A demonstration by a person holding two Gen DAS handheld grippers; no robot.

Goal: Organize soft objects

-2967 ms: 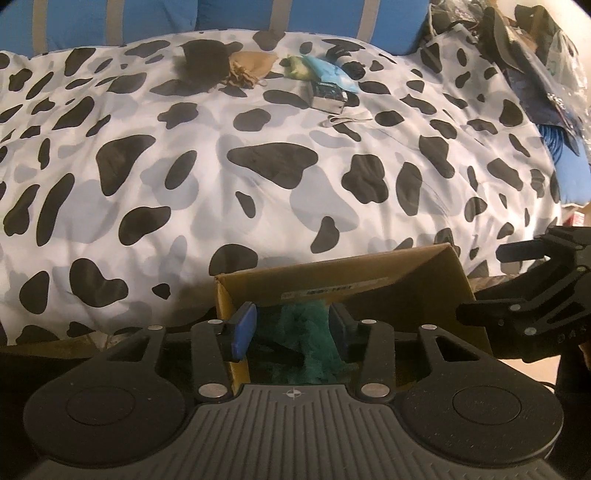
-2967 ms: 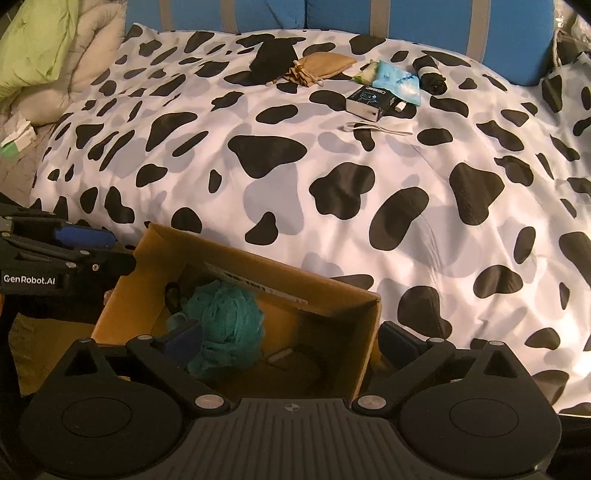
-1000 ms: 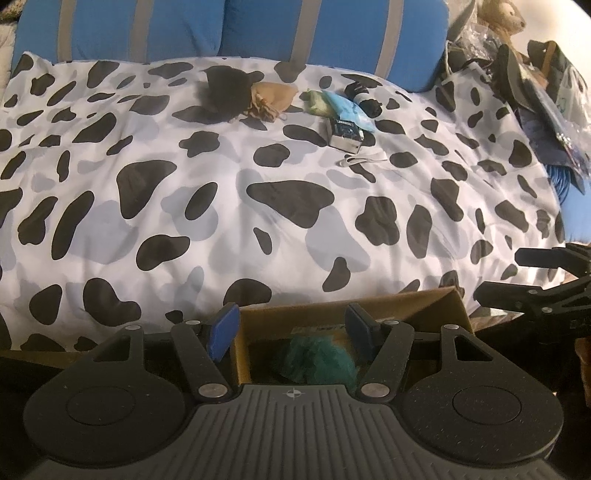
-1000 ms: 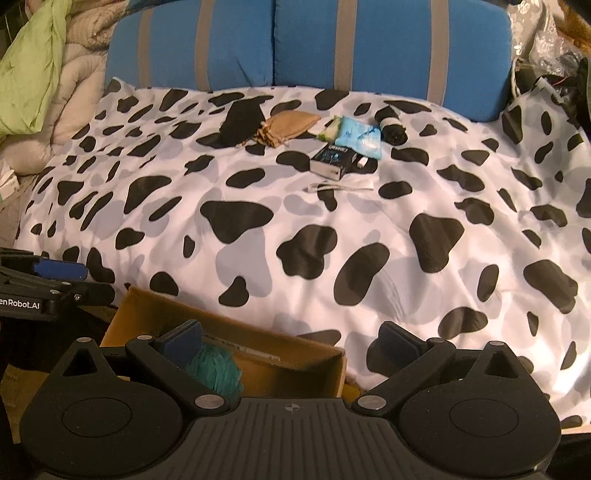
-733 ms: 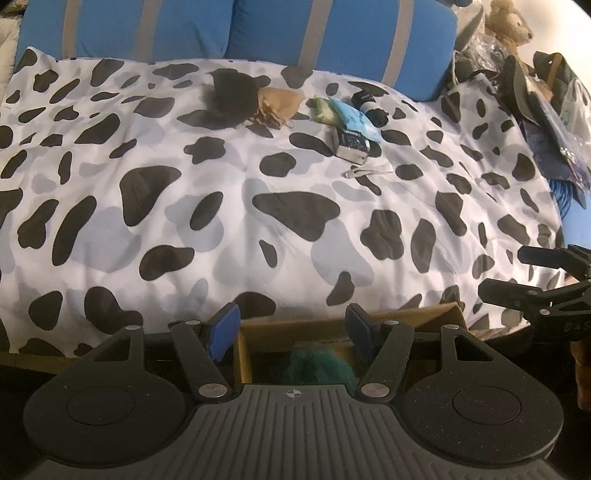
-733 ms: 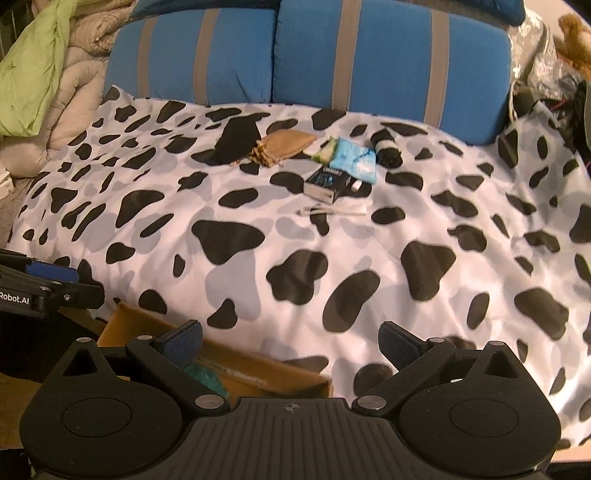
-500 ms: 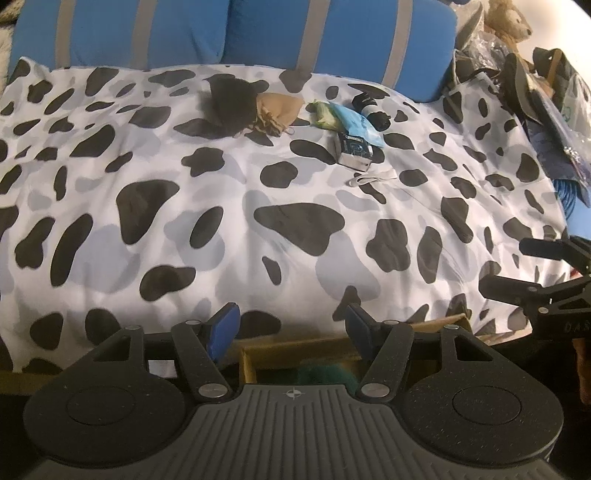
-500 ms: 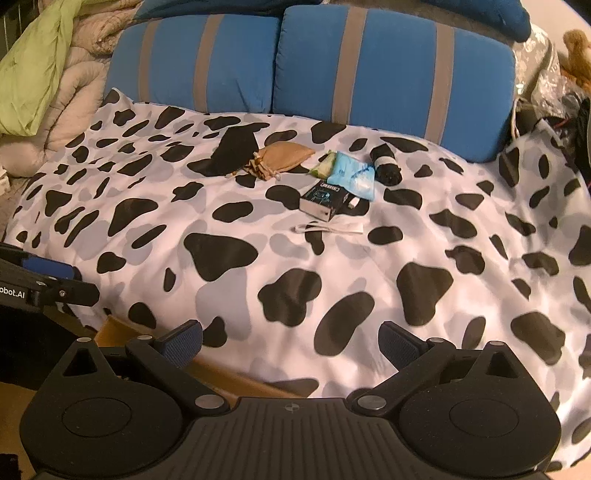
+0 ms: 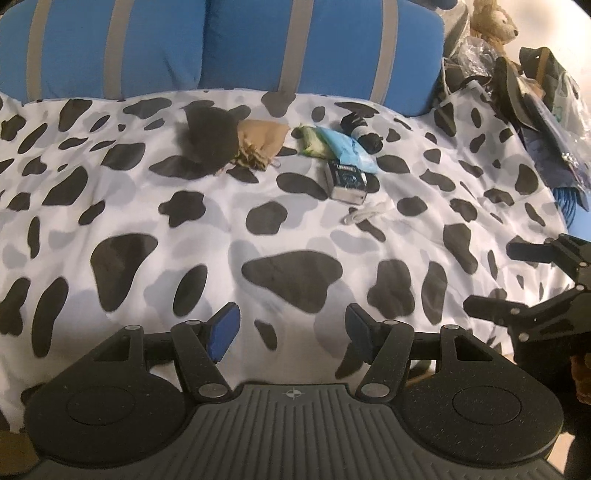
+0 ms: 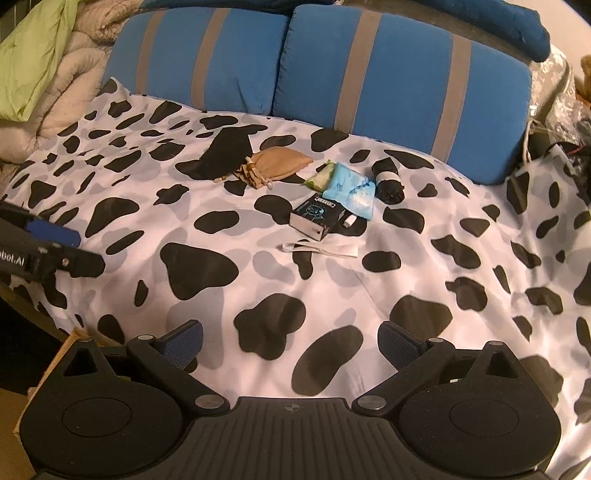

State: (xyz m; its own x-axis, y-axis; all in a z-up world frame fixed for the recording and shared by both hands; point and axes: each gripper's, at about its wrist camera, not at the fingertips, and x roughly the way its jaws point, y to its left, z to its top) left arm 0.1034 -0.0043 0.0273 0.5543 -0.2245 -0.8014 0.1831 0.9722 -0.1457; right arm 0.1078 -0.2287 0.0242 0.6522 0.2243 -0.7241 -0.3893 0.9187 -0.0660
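Observation:
Both grippers hover over the near edge of a cow-print bedspread. My left gripper is open and empty. My right gripper is open and empty. Far across the bed lie a black cloth pouch, a tan drawstring pouch, a green packet, a light blue packet, a rolled black item, a small dark box and a white strap. They also show in the left wrist view: black pouch, tan pouch, box.
Two blue striped pillows line the far side. Beige and green bedding is piled at the left. Bags and a plush toy crowd the right. A cardboard box corner shows below my right gripper's left finger.
Both grippers rose and tilted up from the cardboard box holding the green pouf toward the bed. The box and pouf dropped out of view. The left jaws opened wider.

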